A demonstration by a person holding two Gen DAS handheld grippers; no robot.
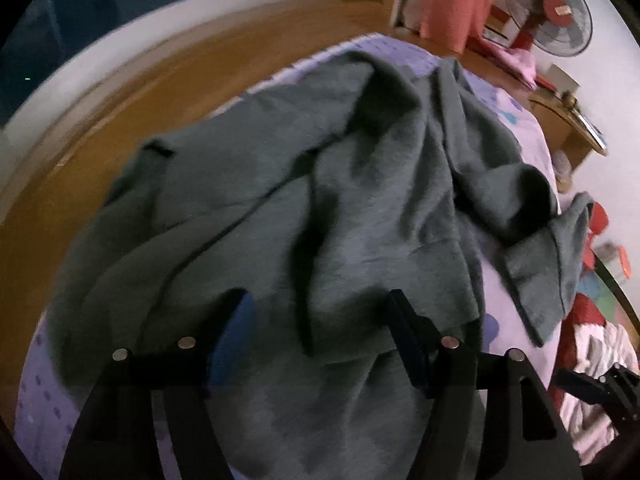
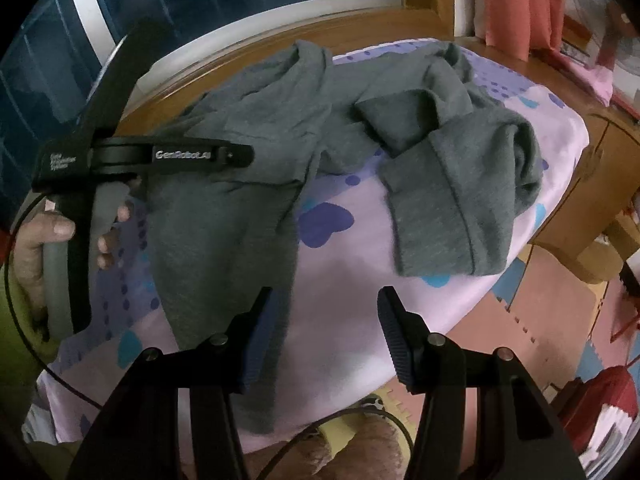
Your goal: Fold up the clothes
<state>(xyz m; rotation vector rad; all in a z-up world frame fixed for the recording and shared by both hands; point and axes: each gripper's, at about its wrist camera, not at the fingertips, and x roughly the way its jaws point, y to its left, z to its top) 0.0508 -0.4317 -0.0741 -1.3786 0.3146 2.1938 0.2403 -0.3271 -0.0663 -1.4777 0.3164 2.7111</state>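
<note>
A crumpled grey garment lies spread over a bed with a lilac heart-print sheet. In the left wrist view my left gripper hangs just over the garment's near part. Its jaws stand wide and a raised fold of cloth lies between them, with neither pad pressing on it. In the right wrist view my right gripper is open above bare sheet. Its left finger is at the edge of the garment. A folded-over sleeve or leg lies further right.
A person's hand grips the left tool's handle at the left edge. A wooden ledge and a window run behind the bed. A fan, a wooden cabinet, foam floor mats and red and white clothes are to the right.
</note>
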